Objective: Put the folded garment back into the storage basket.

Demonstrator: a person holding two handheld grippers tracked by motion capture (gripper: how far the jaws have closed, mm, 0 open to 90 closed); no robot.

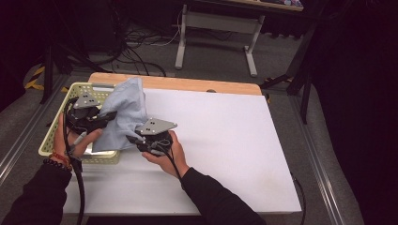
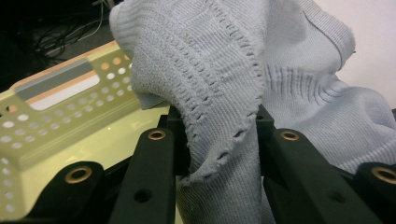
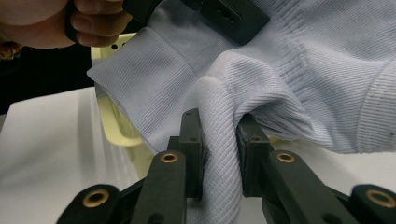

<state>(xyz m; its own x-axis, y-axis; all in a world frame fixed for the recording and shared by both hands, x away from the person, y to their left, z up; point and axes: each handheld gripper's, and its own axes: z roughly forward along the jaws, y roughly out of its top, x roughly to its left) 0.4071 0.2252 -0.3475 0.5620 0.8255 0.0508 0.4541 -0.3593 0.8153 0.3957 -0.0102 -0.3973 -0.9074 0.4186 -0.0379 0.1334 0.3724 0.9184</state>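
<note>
A pale blue knitted garment [image 1: 124, 112] hangs between both hands, half over the yellow-green basket [image 1: 56, 136] at the table's left. My left gripper [image 1: 105, 116] is shut on the garment's ribbed edge [image 2: 219, 126] above the basket; in the left gripper view the knit bunches between the two black jaws. My right gripper [image 1: 133, 139] sits just right of the basket and is shut on a fold of the same garment [image 3: 222, 154], which rises between its pads. In the right gripper view the other hand [image 3: 56, 21] and its gripper show at the top.
The basket wall [image 2: 51, 121] is perforated and has a slot handle. A white sheet [image 1: 225, 140] covers the wooden table, whose far edge [image 1: 187, 83] shows bare. Cables and a metal table frame [image 1: 216, 28] lie on the floor beyond.
</note>
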